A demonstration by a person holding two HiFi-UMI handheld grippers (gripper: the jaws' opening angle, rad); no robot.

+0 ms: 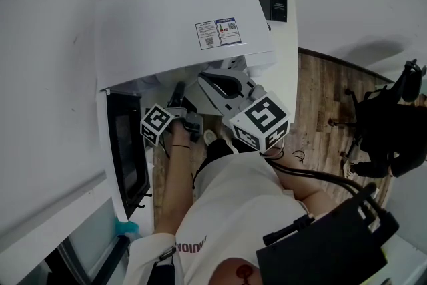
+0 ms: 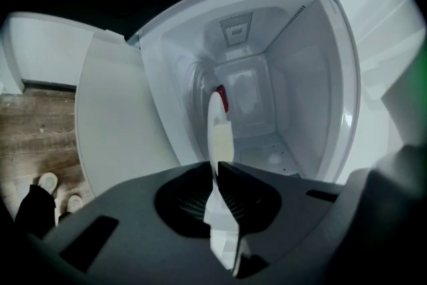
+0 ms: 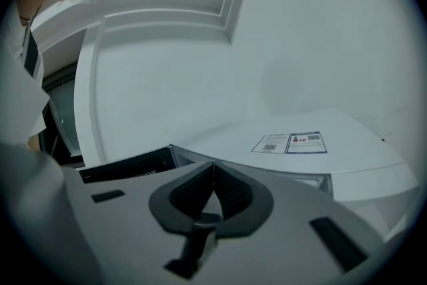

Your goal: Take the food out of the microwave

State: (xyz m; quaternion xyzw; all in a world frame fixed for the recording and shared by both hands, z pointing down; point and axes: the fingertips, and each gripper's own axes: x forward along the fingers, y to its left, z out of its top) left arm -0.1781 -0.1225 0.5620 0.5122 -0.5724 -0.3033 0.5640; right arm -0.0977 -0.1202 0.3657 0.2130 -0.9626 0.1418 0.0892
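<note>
One white plate [image 2: 219,137] points lengthwise into the microwave [image 2: 308,77].

Microwave [image 1: 180,30] on white counter [image 1: 288,70]; black chair [image 1: 383,123] on wood floor [image 1: 320,97].

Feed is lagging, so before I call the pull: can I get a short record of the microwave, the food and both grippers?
microwave: white microwave, door open to the left in the head view
food: white plate, seen edge-on, reaching into the cavity; something red on it
left gripper: left gripper at the opening, jaws shut on the plate's near rim
right gripper: right gripper jaws together, empty, above the microwave's top
step: plate gripped, apparently not yet out
</note>
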